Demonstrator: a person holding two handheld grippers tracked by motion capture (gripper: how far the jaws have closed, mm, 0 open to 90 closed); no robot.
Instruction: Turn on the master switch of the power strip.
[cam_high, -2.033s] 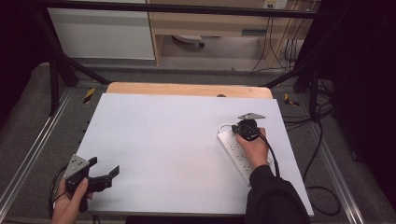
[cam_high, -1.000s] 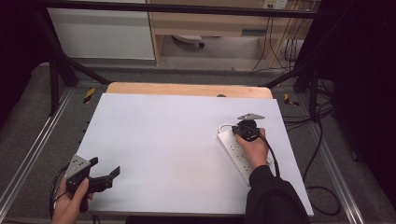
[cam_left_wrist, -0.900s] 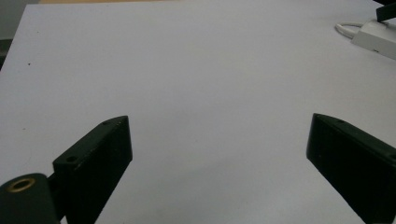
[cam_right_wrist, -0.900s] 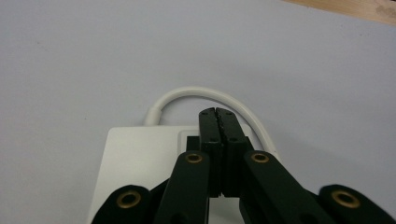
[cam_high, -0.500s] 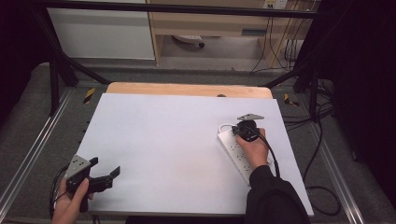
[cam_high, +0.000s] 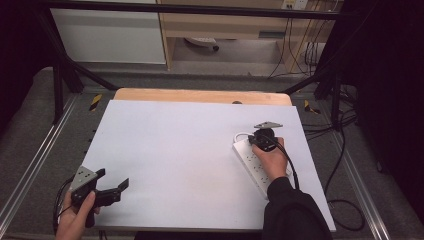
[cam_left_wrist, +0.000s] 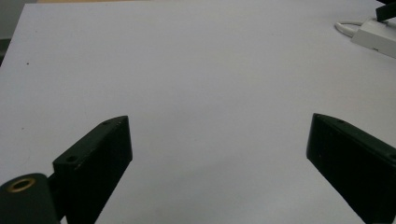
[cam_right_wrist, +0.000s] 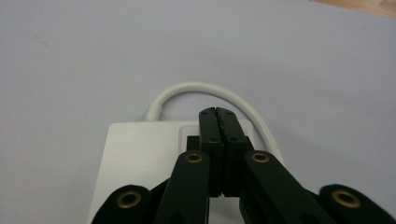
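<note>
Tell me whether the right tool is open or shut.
Shut: the right tool's jaws meet, tips over the power strip's switch end.

White-topped table (cam_high: 190, 160) with a bare wood strip (cam_high: 200, 96) along its 12 o'clock edge, on grey carpet (cam_high: 35, 135). Black frame struts (cam_high: 65, 70) at 10 and 2 o'clock. White cabinet (cam_high: 107, 35) at 11, wooden desk (cam_high: 225, 22) at 12, cables (cam_high: 345, 150) on the floor at 3; room dim at the sides.

One white plastic power strip (cam_high: 261, 167) with one white cable (cam_right_wrist: 205, 91) lay at three o'clock on the one white rectangular table (cam_high: 175, 150). Two black two-jaw grippers were present: the left gripper (cam_high: 111, 189) at seven o'clock, the right gripper (cam_high: 256, 141) at three.
</note>
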